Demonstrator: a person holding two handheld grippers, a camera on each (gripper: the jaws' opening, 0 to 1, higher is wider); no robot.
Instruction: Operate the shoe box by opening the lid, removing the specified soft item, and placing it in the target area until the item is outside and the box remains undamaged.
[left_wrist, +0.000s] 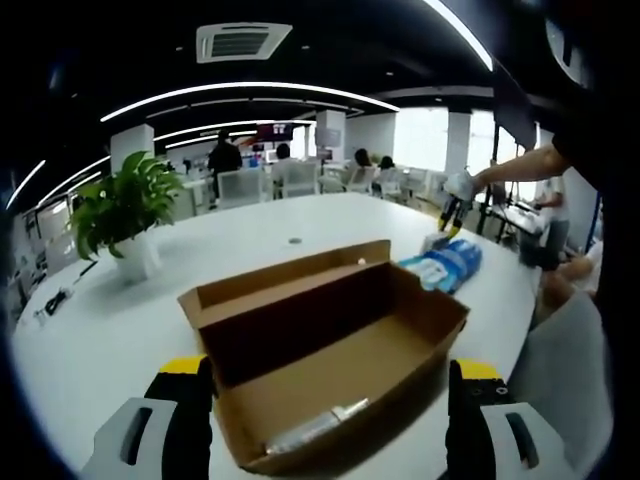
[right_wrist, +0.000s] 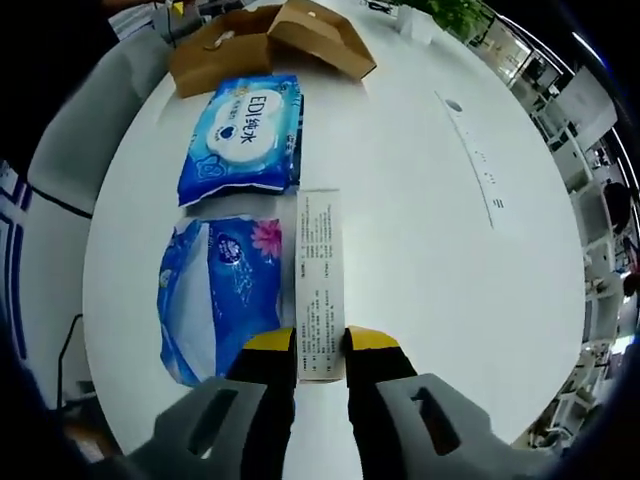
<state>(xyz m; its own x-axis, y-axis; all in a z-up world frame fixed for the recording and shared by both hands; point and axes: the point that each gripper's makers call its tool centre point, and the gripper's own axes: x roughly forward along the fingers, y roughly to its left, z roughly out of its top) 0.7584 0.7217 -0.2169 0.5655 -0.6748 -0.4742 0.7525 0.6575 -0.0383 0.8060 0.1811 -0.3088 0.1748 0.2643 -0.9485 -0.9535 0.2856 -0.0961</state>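
Observation:
The brown cardboard shoe box lies on the white table with its lid folded back. A small silvery packet rests on the box floor near the front wall. My left gripper is open, its jaws wide apart on either side of the box front. My right gripper is shut on the near end of a slim white printed carton lying on the table. Two blue soft tissue packs lie to the carton's left. The same box sits beyond them.
A potted plant stands at the table's far left. A grey chair is at the table edge to the right. A person's arm reaches over the tissue packs. Desks, chairs and people fill the office behind.

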